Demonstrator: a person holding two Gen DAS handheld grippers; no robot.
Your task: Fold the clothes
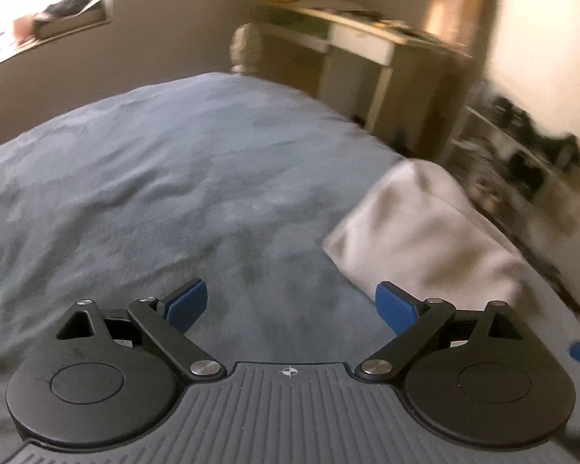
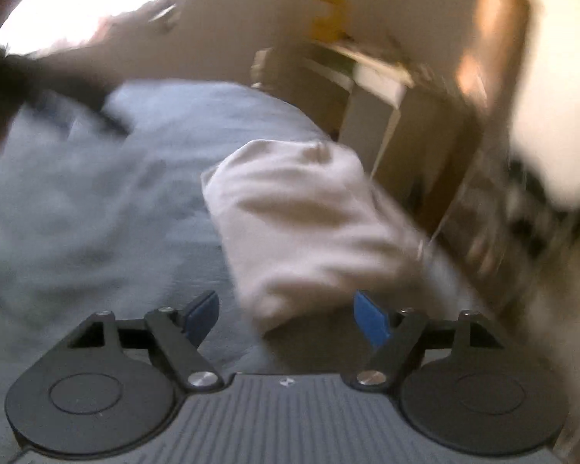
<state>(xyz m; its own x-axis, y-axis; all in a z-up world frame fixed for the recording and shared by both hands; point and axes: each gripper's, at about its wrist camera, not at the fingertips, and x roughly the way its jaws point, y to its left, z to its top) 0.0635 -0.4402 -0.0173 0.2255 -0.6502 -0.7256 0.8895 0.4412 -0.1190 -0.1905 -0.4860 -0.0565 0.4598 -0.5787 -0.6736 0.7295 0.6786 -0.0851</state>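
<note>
Two wrist views over a bed w/ a blue-grey blanket [image 1: 154, 178].

Left view: left tool [image 1: 290, 305] has its blue pads spread wide, nothing between them, only blanket under the gap. A folded pale cloth [image 1: 417, 232] lies at 3 o'clock, near the bed's right edge and apart from this tool. A desk [image 1: 367, 38] stands beyond the bed at 1 o'clock, and cluttered shelves [image 1: 522, 143] at 2 o'clock.

Right view, v. blurred: right tool [image 2: 286, 317] is also wide apart and holds nothing. The cloth's near corner lies just ahead of the gap, at about 12 o'clock, not pinched.

Risks, as a guess: the cloth sits close to the bed edge, so a nudge from the right tool could push it off. The soft blanket may also let the fold slump open.

Only the right view shows the whole cloth and how it lies before the pads. Only the left view shows the bare blanket clearly, plus a blue pad tip, probably the other tool's, at 4 o'clock.
</note>
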